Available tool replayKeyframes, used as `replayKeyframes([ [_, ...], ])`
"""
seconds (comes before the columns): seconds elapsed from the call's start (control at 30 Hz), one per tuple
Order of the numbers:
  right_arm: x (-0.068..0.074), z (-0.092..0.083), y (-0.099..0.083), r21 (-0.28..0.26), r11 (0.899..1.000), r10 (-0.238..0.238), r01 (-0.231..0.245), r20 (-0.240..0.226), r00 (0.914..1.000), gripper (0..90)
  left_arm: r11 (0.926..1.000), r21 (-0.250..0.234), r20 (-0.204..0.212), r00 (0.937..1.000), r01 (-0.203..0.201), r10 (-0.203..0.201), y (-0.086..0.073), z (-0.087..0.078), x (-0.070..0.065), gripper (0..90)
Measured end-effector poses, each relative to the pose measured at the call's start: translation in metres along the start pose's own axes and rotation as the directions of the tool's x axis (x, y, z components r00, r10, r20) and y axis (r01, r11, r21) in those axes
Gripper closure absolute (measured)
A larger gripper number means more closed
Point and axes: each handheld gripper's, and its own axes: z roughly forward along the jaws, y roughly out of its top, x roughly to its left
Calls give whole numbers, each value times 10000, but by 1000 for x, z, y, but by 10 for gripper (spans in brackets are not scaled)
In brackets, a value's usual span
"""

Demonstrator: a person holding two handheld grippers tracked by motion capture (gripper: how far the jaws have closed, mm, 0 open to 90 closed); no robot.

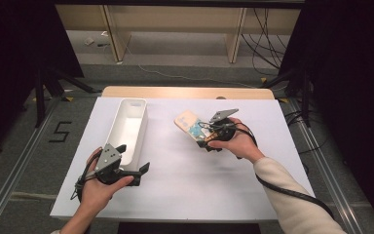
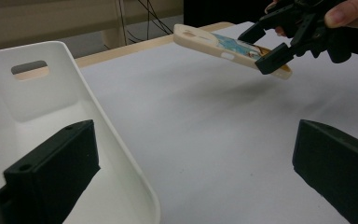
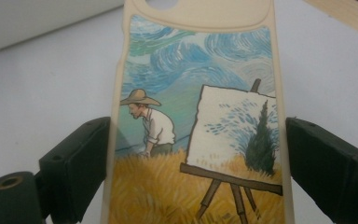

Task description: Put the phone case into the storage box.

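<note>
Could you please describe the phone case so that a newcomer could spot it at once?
On the white table, look right of the long white bin. The right gripper holds the phone case by its long edges, lifted off the surface. It is cream-rimmed, with a painting of a straw-hatted painter at an easel.

Even overhead light on the white table, dark surroundings at both sides of the high view, soft shadow under the phone case just below the right gripper, near jaws blurred in both gripper views, mild softness overall, no harsh glare.
</note>
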Motion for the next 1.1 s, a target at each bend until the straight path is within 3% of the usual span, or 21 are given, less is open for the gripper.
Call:
replayKeyframes([
  [0.23,11,-15,-6,-726,9974,1,3,64,10000,114,10000,-11,-26,10000,9,-9,0,0,0,0],
  [0.43,23,-26,-11,-1536,9881,-89,111,148,9999,113,10000,-18,-4,10000,-6,6,1,1,0,0],
  [0.7,34,-33,-17,-1983,9800,-120,134,85,9999,113,9999,-79,1,10000,70,-70,1,1,0,0],
  [1.1,45,-43,-28,-2640,9644,232,-178,173,9996,112,9994,-237,0,9997,250,-250,10,7,3,0],
])
